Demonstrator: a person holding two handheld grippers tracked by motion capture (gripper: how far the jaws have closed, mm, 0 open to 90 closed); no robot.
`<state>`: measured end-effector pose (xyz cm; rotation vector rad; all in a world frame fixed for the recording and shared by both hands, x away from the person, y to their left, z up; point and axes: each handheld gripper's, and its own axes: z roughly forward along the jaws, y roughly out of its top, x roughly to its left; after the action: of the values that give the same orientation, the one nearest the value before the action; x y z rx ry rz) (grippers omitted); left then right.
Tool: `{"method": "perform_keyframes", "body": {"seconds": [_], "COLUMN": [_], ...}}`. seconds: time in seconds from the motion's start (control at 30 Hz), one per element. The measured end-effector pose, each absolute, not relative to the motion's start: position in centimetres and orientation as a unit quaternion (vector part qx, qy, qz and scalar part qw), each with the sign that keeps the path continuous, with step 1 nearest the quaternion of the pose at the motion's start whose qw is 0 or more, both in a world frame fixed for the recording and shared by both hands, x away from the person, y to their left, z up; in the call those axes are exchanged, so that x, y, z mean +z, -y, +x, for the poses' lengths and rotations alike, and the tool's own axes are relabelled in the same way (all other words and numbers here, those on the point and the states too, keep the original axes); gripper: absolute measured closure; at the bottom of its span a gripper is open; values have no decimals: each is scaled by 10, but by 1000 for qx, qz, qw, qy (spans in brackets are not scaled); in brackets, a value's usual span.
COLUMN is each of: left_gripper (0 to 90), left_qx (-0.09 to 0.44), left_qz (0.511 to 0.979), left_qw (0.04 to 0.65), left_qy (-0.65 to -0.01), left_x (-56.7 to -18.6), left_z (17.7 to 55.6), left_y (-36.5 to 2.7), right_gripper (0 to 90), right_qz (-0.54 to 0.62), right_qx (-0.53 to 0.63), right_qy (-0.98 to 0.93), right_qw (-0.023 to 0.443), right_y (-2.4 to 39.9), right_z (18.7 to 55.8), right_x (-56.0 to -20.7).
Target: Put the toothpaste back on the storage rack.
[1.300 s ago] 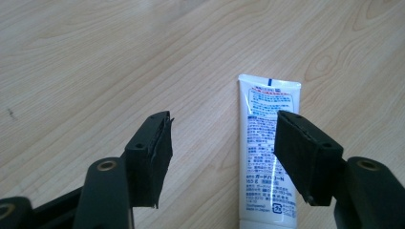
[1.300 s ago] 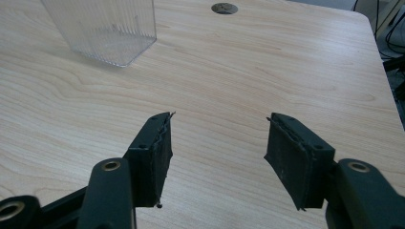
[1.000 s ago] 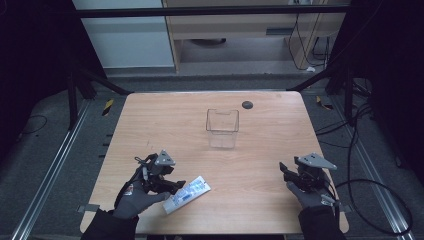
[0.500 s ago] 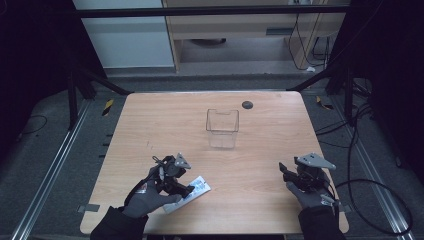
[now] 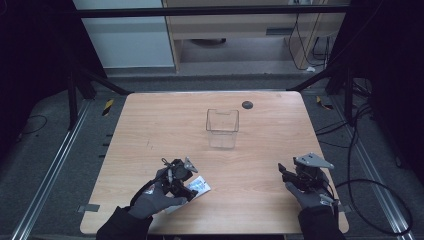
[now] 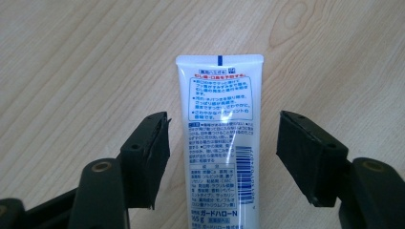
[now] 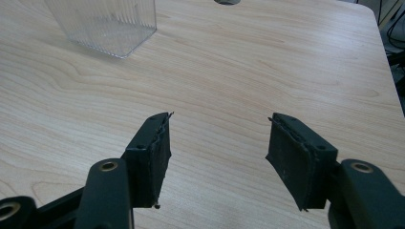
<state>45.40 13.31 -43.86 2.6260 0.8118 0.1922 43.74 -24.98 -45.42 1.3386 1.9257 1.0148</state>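
Observation:
A white tube (image 6: 219,143) with blue and red print lies flat on the wooden table (image 5: 150,130), its crimped end pointing away from the camera in the left gripper view. My left gripper (image 6: 222,152) hangs over it, open, one jaw on each side of the tube and apart from it. From above, the tube (image 5: 199,186) pokes out to the right of that gripper (image 5: 182,182) near the front edge. My right gripper (image 7: 217,152) is open over bare wood at the front right (image 5: 287,176), nothing between its jaws.
A clear plastic box (image 5: 222,127) stands upright mid-table, also seen at the top left in the right gripper view (image 7: 102,24). A small dark round disc (image 5: 247,104) lies near the far edge. Cables (image 5: 380,200) trail on the floor at the right.
My left gripper has moved right and down over the tube, so its jaws now straddle it. The right gripper has stayed in place.

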Motion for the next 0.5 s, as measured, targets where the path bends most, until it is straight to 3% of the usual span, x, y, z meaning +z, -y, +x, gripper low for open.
{"method": "perform_keyframes", "body": {"seconds": [0.5], "left_gripper": [378], "left_qx": [53], "left_qz": [940], "left_qw": [167], "left_qy": [-292], "left_x": [-453], "left_z": [460], "left_y": [-126], "right_gripper": [399], "right_qz": [499], "right_qx": [374], "right_qy": [-728], "right_qw": [284], "right_y": [248], "right_z": [440], "right_x": [-456]}}
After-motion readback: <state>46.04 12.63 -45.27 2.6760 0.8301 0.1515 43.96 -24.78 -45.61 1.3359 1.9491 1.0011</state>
